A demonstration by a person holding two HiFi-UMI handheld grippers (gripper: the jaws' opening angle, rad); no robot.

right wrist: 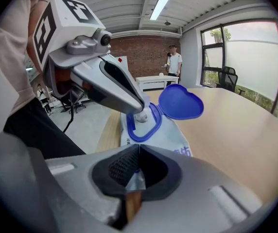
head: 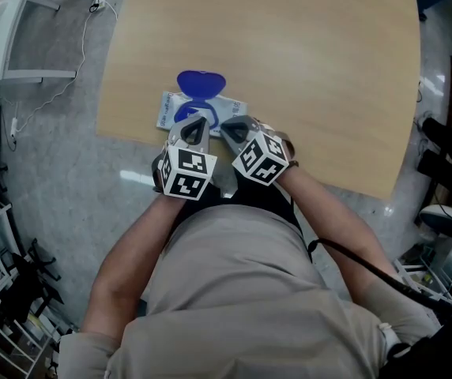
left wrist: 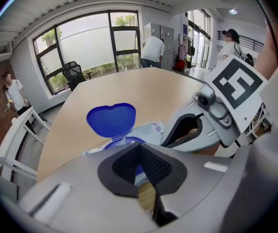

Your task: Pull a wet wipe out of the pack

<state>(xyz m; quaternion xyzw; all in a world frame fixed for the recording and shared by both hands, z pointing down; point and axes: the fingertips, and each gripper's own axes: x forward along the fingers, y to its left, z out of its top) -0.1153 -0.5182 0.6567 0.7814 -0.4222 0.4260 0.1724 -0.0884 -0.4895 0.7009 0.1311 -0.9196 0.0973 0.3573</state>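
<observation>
Wet wipe pack (head: 165, 110), blue lid (head: 201, 82) flipped open to the far side, lying at the near edge of the table (head: 305, 69); left gripper (head: 197, 121) pinching a white wipe tuft (right wrist: 140, 116) at the opening, right gripper (head: 228, 126) clamped on the pack's near right edge.

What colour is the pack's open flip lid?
The flip lid is blue; clearest in left gripper view.
</observation>
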